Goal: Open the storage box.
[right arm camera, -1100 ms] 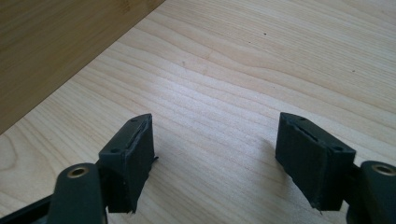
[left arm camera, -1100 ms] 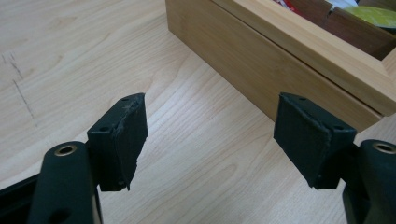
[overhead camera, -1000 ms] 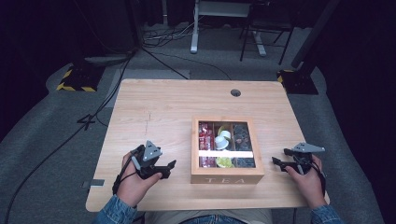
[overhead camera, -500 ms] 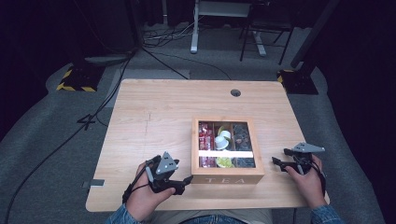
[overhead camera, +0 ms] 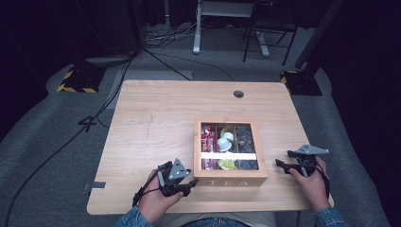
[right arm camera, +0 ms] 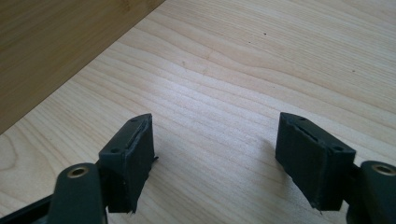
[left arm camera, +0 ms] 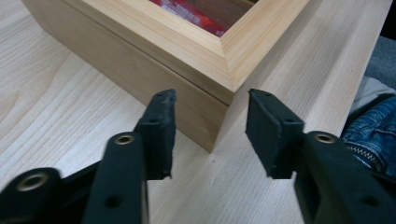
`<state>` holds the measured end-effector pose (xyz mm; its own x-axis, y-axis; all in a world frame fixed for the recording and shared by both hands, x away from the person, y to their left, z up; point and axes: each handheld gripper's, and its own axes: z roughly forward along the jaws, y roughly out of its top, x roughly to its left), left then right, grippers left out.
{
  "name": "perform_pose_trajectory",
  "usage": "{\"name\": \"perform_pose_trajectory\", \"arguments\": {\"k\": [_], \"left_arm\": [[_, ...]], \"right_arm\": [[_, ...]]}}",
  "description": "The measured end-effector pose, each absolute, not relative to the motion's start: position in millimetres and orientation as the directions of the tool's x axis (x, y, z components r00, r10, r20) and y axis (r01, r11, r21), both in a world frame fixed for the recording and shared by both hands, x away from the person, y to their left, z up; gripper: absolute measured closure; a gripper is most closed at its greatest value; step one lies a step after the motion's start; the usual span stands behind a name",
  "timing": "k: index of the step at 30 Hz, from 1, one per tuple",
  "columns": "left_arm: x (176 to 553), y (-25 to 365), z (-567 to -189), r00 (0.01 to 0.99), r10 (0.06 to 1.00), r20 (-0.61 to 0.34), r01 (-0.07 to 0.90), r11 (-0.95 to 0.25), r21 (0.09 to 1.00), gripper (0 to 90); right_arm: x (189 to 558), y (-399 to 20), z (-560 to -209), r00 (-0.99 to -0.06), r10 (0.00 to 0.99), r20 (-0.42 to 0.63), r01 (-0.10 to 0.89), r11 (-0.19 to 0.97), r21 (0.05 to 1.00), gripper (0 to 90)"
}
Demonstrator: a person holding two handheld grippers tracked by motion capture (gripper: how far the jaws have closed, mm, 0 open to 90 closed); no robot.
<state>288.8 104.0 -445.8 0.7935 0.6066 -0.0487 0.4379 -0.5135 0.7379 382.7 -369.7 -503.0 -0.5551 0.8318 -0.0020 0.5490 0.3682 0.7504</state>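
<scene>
Left gripper (left arm camera: 210,128) sits right at the near-left corner of the wooden tea box (overhead camera: 230,153), jaws spread wide with the corner edge lined up between them, nothing held. Right gripper (overhead camera: 289,165) is also wide open and empty, just beside the box's right wall on the worktop (overhead camera: 165,113). The box (lid looks glazed) holds sorted tea packets.

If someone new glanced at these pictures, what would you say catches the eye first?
Probably the wooden tea box, lettered TEA on its front and set near the table's front edge, with colourful packets showing through its lid. Next, the left gripper, open at the box's front-left corner, and the right gripper, open over bare wood to the box's right.
</scene>
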Motion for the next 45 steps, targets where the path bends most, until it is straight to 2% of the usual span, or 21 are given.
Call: {"name": "perform_pose_trajectory", "arguments": {"k": [3,8,22,24,25,27,29,32,37,45], "left_arm": [[287.9,101.8,-446.1,0.797,0.603,-0.023,0.423,-0.53,0.735,59.5],[286.5,100.2,-445.2,0.805,0.594,-0.002,0.404,-0.546,0.734,66.7],[286.3,101.0,-442.4,0.806,0.592,-0.006,0.4,-0.536,0.744,70.9],[286.7,101.5,-439.6,0.806,0.592,-0.014,0.401,-0.528,0.749,70.9],[286.7,101.5,-439.6,0.806,0.592,-0.014,0.401,-0.528,0.749,70.9],[286.8,102.0,-436.8,0.806,0.592,-0.012,0.396,-0.524,0.754,70.8],[287.4,103.1,-433.8,0.808,0.589,-0.014,0.391,-0.519,0.76,70.9],[287.7,103.8,-430.0,0.806,0.592,-0.018,0.388,-0.504,0.772,70.8],[289.1,104.6,-425.6,0.807,0.59,-0.015,0.379,-0.499,0.779,70.8],[290.1,104.7,-423.7,0.808,0.589,-0.013,0.375,-0.497,0.783,70.8]], "right_arm": [[382.7,-369.7,-503.1,-0.555,0.832,-0.002,0.549,0.368,0.75,27.8],[382.7,-369.7,-503.0,-0.555,0.832,-0.002,0.549,0.368,0.75,27.8],[377.4,-368.7,-500.2,-0.579,0.815,0.015,0.549,0.376,0.747,28.0],[364.4,-367.2,-480.3,-0.628,0.778,-0.001,0.479,0.387,0.788,28.2],[364.4,-367.2,-480.3,-0.628,0.778,-0.001,0.479,0.387,0.788,28.2],[347.0,-362.4,-454.9,-0.693,0.721,-0.026,0.4,0.414,0.818,26.2],[341.2,-359.6,-447.8,-0.715,0.699,-0.036,0.373,0.424,0.825,25.3],[320.1,-345.1,-429.4,-0.787,0.616,-0.044,0.288,0.429,0.856,23.4],[311.4,-333.9,-423.6,-0.812,0.581,-0.059,0.247,0.434,0.866,22.5],[308.6,-302.5,-422.8,-0.837,0.529,-0.141,0.163,0.486,0.859,19.5]]}}
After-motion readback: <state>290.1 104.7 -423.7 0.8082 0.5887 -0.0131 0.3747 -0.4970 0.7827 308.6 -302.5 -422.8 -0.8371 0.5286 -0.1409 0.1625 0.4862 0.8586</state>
